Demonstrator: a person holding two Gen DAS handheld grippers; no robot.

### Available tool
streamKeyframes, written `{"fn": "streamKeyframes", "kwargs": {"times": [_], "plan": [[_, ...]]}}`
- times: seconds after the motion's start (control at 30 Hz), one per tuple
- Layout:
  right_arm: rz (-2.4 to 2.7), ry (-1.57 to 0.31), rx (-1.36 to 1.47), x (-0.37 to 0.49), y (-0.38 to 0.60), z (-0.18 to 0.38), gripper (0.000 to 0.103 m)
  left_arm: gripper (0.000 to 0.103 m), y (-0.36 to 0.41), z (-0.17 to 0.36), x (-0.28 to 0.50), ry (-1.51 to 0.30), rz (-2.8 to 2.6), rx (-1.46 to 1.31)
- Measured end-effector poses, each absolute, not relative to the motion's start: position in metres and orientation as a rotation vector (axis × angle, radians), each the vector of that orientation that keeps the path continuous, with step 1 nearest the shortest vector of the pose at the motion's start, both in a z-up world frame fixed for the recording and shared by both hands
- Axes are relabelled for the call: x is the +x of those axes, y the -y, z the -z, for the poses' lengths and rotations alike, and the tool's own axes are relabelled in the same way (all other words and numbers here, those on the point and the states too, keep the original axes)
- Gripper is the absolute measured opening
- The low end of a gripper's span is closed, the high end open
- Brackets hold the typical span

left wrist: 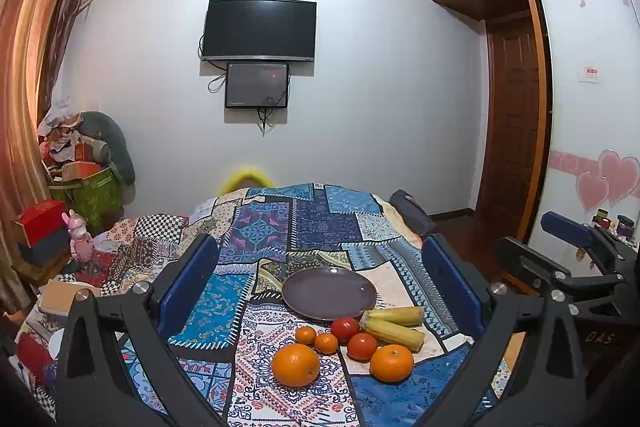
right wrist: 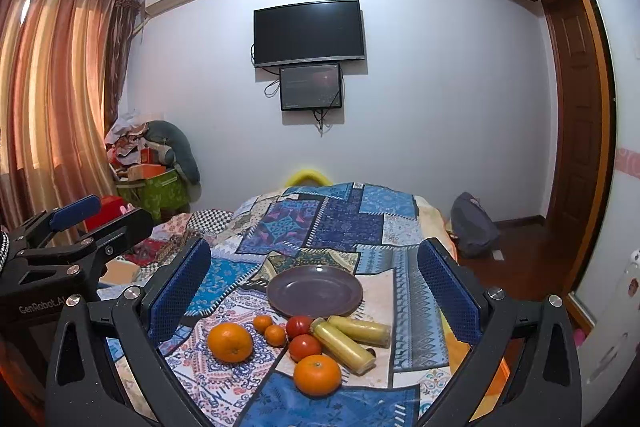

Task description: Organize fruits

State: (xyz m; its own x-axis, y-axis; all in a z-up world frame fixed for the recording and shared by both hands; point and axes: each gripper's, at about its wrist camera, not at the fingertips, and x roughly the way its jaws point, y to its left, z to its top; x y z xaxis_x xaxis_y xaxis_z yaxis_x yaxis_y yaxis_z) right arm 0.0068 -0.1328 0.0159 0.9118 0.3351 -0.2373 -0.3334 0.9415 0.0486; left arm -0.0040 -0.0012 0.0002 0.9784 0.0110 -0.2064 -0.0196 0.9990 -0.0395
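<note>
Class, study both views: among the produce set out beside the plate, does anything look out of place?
Yes: two corn cobs lie among the oranges and tomatoes, though the task names only fruit. The plate holds nothing.

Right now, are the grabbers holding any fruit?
No. The left gripper and right gripper are both open and empty; the oranges, tomatoes and plate lie untouched on the cloth.
</note>
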Motion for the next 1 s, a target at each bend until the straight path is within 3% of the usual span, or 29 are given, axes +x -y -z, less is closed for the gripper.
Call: {"fn": "streamKeyframes", "kwargs": {"times": [1.0], "plan": [[-0.336, -0.228, 0.008, 0.0039, 0.1343, -0.0163, 0.103, 0.103, -0.0017, -0.0032, -0.0048, -0.207, -0.017, -0.039]]}}
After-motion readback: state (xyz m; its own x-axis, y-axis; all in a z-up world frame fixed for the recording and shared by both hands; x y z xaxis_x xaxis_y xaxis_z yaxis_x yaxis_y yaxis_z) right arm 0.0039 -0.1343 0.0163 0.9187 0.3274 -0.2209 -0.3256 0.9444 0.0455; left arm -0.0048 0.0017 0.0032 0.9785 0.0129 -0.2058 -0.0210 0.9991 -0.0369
